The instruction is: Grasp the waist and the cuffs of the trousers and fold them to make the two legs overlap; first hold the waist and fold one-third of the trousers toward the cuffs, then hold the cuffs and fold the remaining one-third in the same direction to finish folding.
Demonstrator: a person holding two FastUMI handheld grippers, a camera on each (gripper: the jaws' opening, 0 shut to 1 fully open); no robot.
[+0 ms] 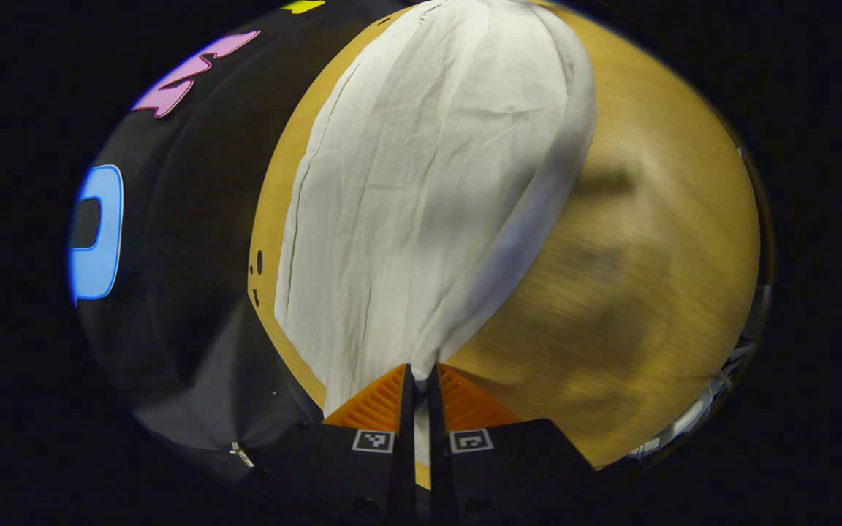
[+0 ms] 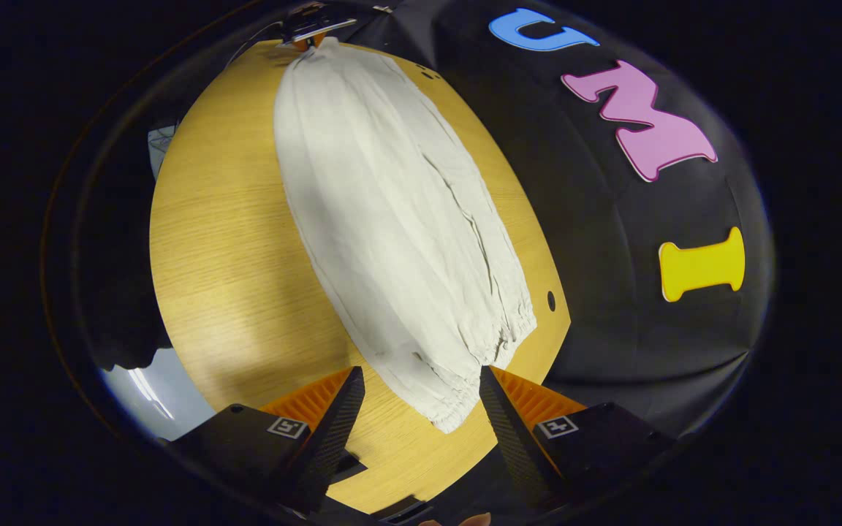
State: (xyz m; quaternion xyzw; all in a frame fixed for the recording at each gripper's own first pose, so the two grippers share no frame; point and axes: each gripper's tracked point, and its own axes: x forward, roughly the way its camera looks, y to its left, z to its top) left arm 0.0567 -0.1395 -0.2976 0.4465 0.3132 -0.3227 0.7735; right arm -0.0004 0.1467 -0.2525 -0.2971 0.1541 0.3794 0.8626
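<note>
Off-white trousers [image 1: 428,183] lie lengthwise along the wooden table [image 1: 647,256], legs together. My left gripper [image 1: 419,372] is shut on the near narrow end of the cloth, which rises off the table into its fingers. In the right gripper view the trousers [image 2: 392,219] run from a gathered, elastic-looking end between my fingers to the far end, where the left gripper [image 2: 311,33] pinches them. My right gripper [image 2: 421,387] is open, its fingers on either side of that gathered end and not pressing on it.
The round wooden table [image 2: 224,256] has bare wood beside the trousers. A small hole [image 2: 551,300] sits near its edge by the black cloth wall [image 2: 611,292]. A pale floor patch [image 2: 136,394] lies beyond the table's near edge.
</note>
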